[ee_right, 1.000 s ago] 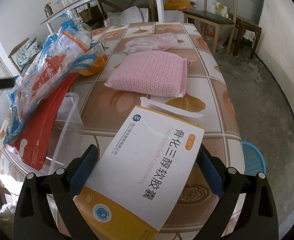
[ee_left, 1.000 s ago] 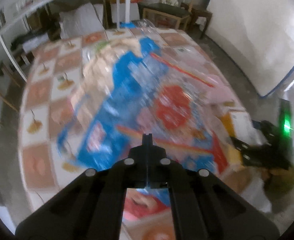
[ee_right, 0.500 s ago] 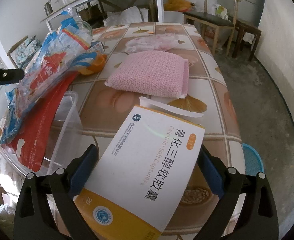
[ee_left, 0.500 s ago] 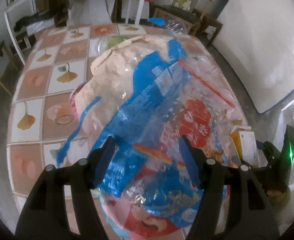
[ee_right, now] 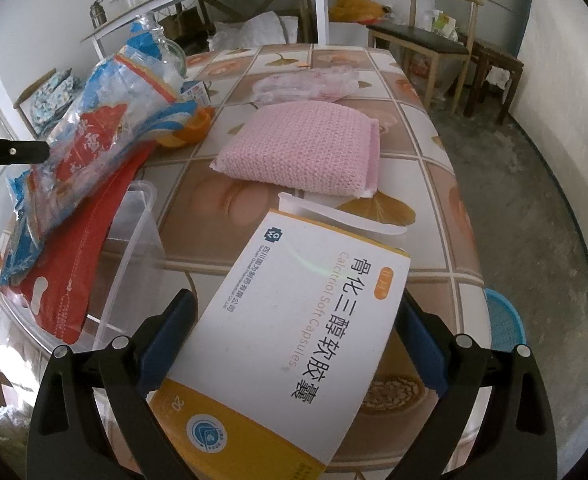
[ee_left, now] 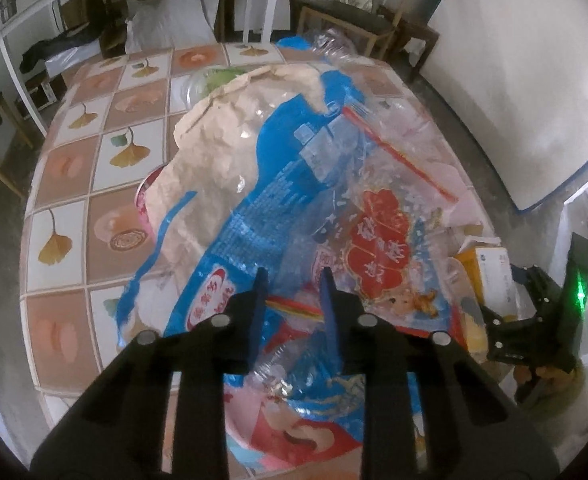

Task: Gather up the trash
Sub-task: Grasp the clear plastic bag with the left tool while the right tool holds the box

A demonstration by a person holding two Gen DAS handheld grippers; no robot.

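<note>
Crinkled plastic wrappers (ee_left: 294, 208) between narrowed, just-closing left fingers (ee_left: 258, 292); medicine box (ee_right: 289, 344) clamped in right fingers (ee_right: 173, 320).

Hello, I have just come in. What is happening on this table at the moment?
A person is collecting trash with a gripper in each hand. The left gripper has just been closing on a crumpled blue and red plastic bag, which lies between its fingers over a clear plastic bin. The right gripper is shut on a white and yellow medicine box above the tiled table. A pink knitted cloth lies untouched.
</note>
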